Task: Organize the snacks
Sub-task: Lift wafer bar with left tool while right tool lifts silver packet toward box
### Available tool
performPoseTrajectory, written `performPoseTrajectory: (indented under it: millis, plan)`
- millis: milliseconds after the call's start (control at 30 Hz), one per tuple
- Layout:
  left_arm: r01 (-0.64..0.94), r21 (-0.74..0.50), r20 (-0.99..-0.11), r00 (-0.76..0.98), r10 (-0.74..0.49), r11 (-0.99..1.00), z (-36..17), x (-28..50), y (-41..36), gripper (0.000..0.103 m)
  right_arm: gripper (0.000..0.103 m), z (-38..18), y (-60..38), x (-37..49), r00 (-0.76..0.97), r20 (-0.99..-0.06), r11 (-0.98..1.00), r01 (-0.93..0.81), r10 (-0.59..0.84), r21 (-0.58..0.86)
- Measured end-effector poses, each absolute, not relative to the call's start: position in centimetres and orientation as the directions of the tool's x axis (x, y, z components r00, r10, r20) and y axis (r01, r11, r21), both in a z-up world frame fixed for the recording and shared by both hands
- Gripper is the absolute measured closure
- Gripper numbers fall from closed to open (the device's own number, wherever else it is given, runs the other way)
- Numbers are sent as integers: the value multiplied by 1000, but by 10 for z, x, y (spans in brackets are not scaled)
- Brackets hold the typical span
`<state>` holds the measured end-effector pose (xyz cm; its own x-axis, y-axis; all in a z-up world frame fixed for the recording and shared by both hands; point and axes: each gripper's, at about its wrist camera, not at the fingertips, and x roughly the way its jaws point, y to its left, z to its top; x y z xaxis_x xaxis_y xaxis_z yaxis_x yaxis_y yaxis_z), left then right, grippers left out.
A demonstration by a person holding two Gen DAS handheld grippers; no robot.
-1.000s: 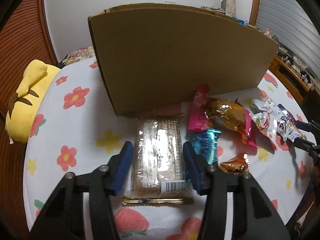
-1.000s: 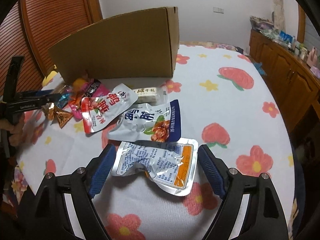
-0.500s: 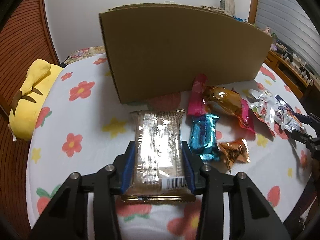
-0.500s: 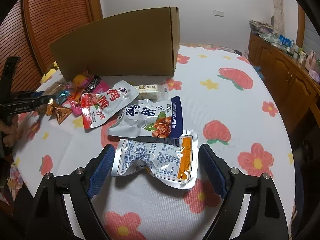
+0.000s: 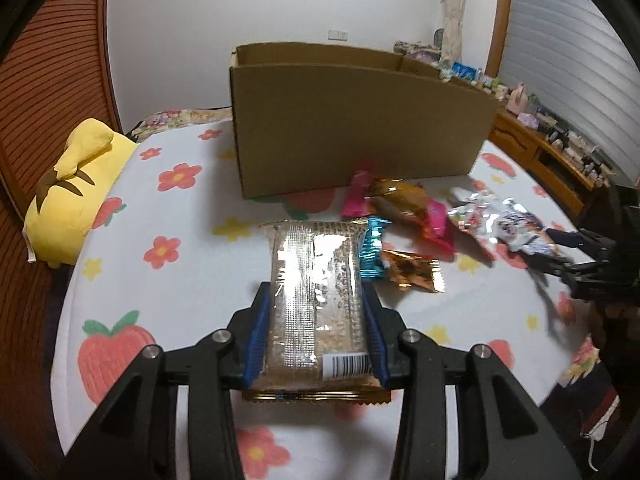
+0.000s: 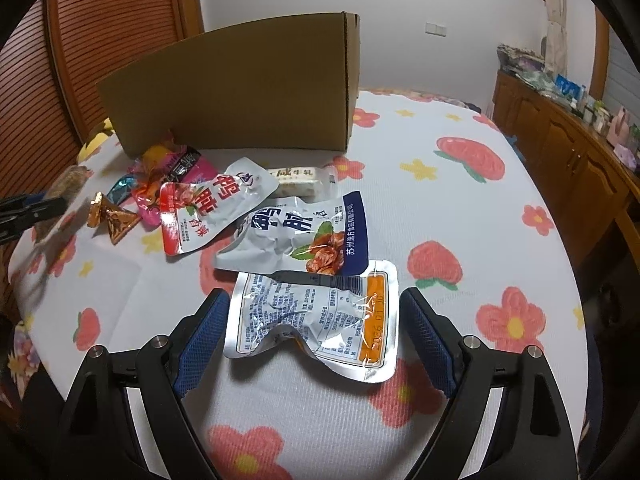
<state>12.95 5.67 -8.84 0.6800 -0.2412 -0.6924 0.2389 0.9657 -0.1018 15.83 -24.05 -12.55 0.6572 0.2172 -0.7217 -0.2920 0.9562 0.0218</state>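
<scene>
Two tongs: my left tongs (image 5: 316, 344) squeeze the cracker pack (image 5: 316, 300), next into the box (image 5: 360, 136), while my right tongs (image 6: 316, 340) wait apart around the silver pouch (image 6: 316, 320).

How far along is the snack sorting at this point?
Barely started. No snack shows inside the box. The left hand-held gripper grips a cracker pack, lifted. The right hand-held gripper is open around a foil pouch. Other snacks remain on the table.

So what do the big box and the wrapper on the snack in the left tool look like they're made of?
The box looks like plain brown corrugated cardboard, matte, with fluted edges showing at its rim. The snack's wrapper looks like clear glossy plastic film: it glints, and the grainy bar shows through.
</scene>
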Motion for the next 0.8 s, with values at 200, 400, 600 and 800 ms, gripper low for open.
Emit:
performPoseTrajectory:
  millis: [200,400,600,800]
  plan:
    - [287,-122,-691,663,-289,950,-91,116,36,62,14,-126,-238,158,653,-730,956,-295,204,3]
    - [309,-136,-692,651,-313,941,-96,109,26,62,17,-128,-233,156,657,-734,956,-292,175,-34]
    - [319,-149,-690,644,-330,936,-99,105,23,62,18,-127,-236,153,642,-745,950,-311,183,-34]
    - [324,-170,-691,634,-347,931,-102,105,21,62,18,-126,-239,146,633,-751,949,-315,189,-27]
